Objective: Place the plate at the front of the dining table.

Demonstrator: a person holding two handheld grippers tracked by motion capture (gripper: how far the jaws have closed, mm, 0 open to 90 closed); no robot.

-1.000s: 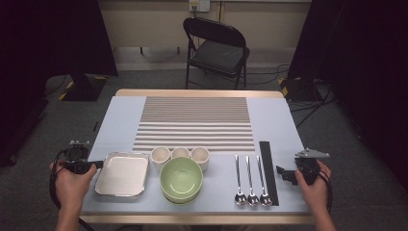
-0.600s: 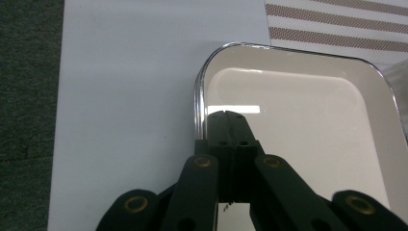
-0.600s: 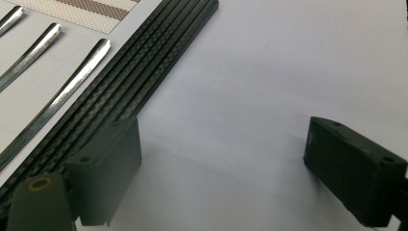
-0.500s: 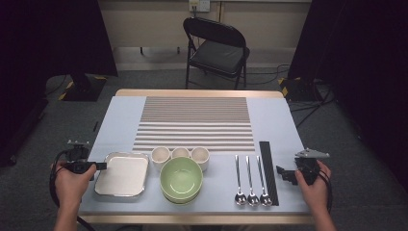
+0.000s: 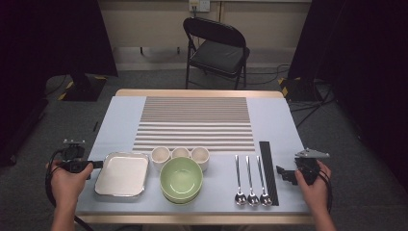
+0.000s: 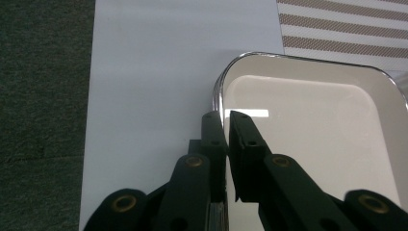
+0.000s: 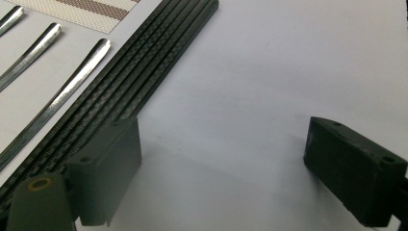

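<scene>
Tray (image 6: 308, 125) rim between left tool (image 6: 226, 126) pads

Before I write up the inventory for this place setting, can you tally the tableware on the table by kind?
Metal tray: 1
Small white cups: 3
Green bowls, stacked: at least 2; the exact number is hard to tell
Spoons: 3
Black chopsticks, bundled together: pieces can't be counted
Striped placemat: 1
Total: at least 10, chopsticks aside

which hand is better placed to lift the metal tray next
Left. The left gripper is already shut on the near rim of the metal tray, one jaw inside and one outside. The right gripper hangs open over bare table, beside the black strip.
</scene>
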